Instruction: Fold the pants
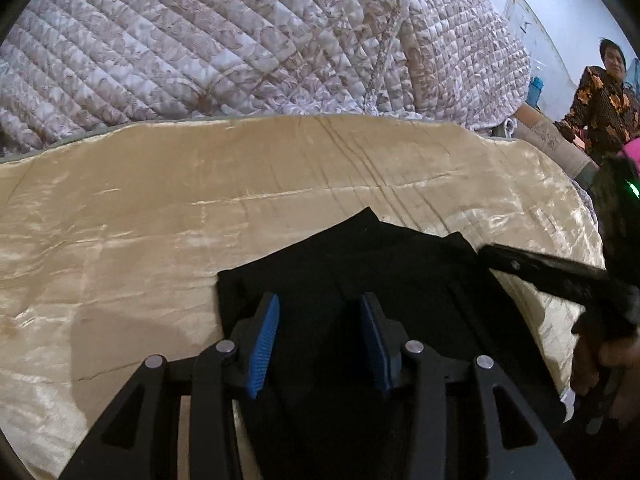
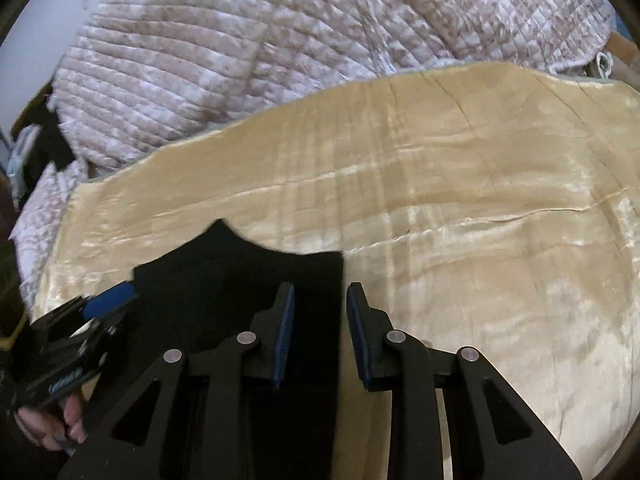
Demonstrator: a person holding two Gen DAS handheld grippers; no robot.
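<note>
Bed is covered by a shiny beige satin-like sheet (image 1: 168,208), creased in long straight fold lines. Behind it a bulky quilted comforter (image 1: 208,36), pale pink-grey floral print, stitched in square and curved channels. A person in a dark orange-flowered top (image 1: 600,108) stands at far right of the left wrist view.

Black pants (image 1: 360,264) – matte, soft knit look, no visible pattern – lie flat on the sheet at its near edge. Folded outline, roughly rectangular with one pointed corner sticking up toward the comforter. Long axis runs from the cameras out toward the comforter.

Left gripper (image 1: 318,322): blue ribbed pads parted over the pants, nothing clamped. Right gripper (image 2: 320,320): narrower gap, straddling the pants' right edge – can't tell whether the pads press the cloth.
</note>
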